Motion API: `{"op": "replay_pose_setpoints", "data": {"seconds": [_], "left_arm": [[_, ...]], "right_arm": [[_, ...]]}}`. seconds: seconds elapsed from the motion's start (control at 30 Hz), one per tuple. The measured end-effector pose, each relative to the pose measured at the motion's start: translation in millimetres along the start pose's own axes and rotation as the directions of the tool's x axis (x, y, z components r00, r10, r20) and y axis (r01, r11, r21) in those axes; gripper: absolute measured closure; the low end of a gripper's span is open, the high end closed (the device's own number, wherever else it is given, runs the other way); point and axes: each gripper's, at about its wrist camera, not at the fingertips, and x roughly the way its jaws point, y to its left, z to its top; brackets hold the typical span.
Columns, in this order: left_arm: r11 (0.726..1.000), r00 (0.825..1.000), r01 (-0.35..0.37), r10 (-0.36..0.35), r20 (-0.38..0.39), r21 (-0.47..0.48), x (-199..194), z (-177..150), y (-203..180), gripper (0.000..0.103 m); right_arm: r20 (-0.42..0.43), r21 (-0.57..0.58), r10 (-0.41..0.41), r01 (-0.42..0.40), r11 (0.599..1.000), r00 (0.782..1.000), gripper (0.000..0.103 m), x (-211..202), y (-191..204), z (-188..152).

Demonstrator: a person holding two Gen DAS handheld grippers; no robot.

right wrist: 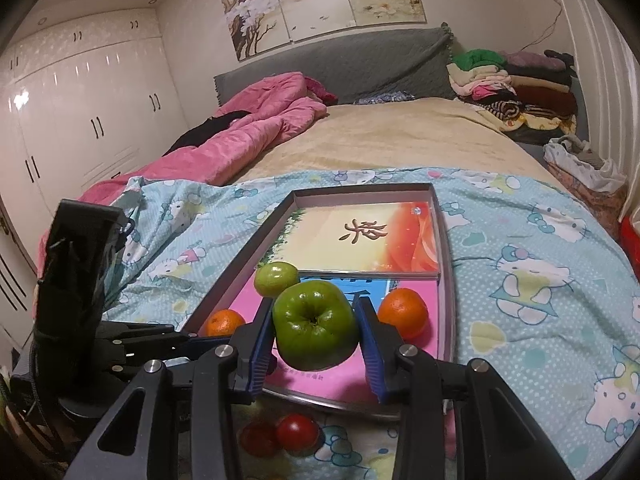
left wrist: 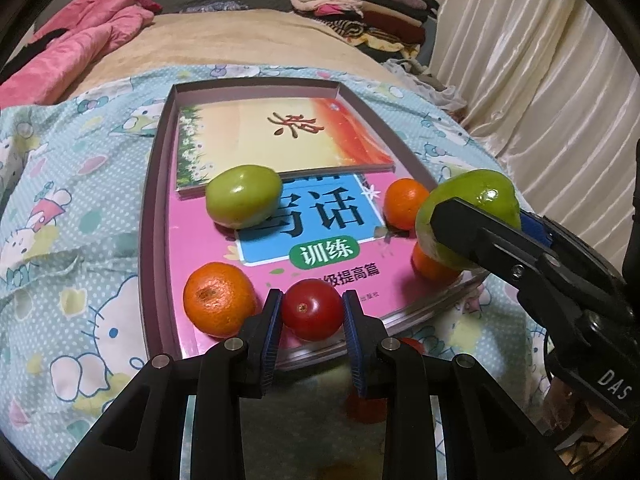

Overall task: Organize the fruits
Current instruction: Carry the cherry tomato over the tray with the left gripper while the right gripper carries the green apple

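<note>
Looking through the left wrist view first: our left gripper (left wrist: 312,312) is clamped on a red tomato (left wrist: 312,309), pads on its two sides, stem scar facing the camera. The tomato sits low over the near edge of the shallow tray (left wrist: 154,216), just right of an orange (left wrist: 218,299). We judge the coming move is a set-down: the free spot lies straight ahead of the jaws on the pink book (left wrist: 200,240), so only a short drop is needed. The tomato is round, so no long axis to align.

Count in this view: green fruits two, one loose (left wrist: 243,196) mid-tray and one green apple (left wrist: 468,208) held by the right gripper (left wrist: 472,224) over the tray's right side. Oranges three: near left, far right (left wrist: 405,202), and one (left wrist: 428,266) partly hidden under the held apple. Tomatoes: one held, plus red shapes below the fingers, blurred; we cannot tell how many.

Right wrist view: right gripper (right wrist: 316,330) is clamped on the green apple (right wrist: 316,326), stem dimple toward the camera, hanging above the tray's near end (right wrist: 352,402). Small green fruit (right wrist: 277,278) sits just beyond it. Two oranges visible here, left (right wrist: 224,322) and right (right wrist: 403,312). Two tomatoes (right wrist: 298,432) (right wrist: 258,438) lie on the bedsheet (right wrist: 540,280) outside the tray, nearer this hand.
</note>
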Motion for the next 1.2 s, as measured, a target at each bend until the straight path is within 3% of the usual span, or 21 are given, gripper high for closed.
{"op": "replay_pose_setpoints", "data": {"seconds": [0.8, 1.2], "left_arm": [[0.999, 0.999, -0.034, 0.034, 0.003, 0.007, 3, -1, 4, 0.073], [0.999, 0.999, -0.041, 0.041, 0.005, 0.014, 4, -1, 2, 0.073]], "right_arm": [[-0.115, -0.067, -0.023, 0.015, 0.998, 0.993, 0.063, 38, 3, -3], [-0.150, -0.047, -0.043, 0.036, 0.998, 0.988, 0.063, 48, -6, -3]]}}
